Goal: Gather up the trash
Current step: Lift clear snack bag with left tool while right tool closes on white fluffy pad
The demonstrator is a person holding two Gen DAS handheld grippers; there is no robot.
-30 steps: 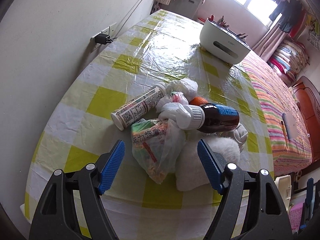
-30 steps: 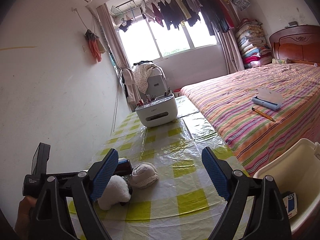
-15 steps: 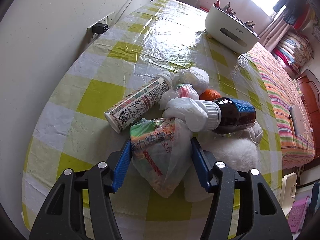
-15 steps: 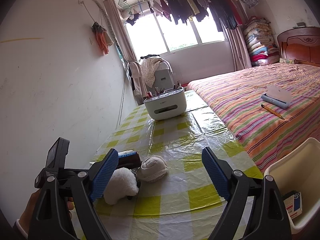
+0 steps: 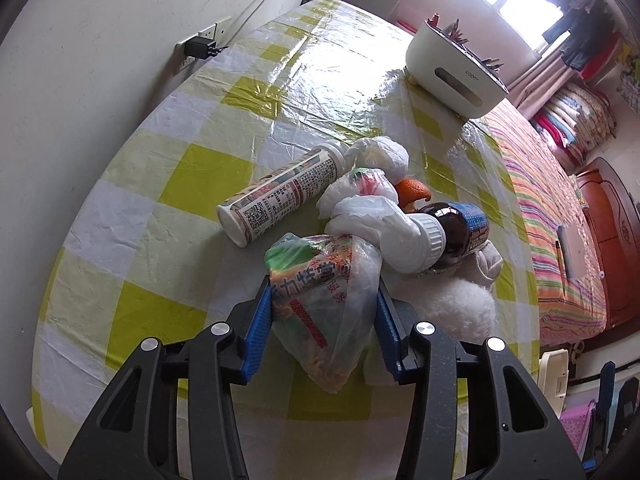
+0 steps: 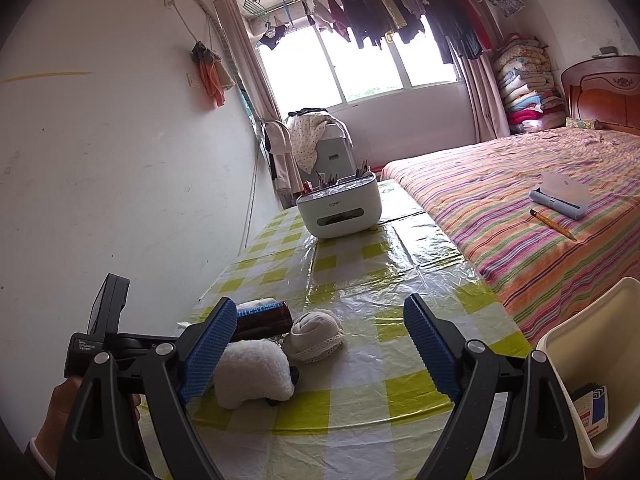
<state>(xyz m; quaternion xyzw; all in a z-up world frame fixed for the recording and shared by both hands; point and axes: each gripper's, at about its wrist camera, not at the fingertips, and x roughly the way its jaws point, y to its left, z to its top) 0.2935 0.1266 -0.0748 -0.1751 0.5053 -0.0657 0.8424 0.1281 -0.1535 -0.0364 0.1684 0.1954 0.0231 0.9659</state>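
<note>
The left tongs had just been closing, and their blue pads pressed both sides of a crinkled snack bag at the near end of the bench. Just behind it lay a white wad of plastic, a brown bottle and a printed tube on its side. The right tongs stood wide open and held nothing, above the checked cloth near a fluffy white toy. To their right sat a cream bin. Far off, a white organiser box stood by the bed.

Right tool jaws wide over checked table; bin at right.
</note>
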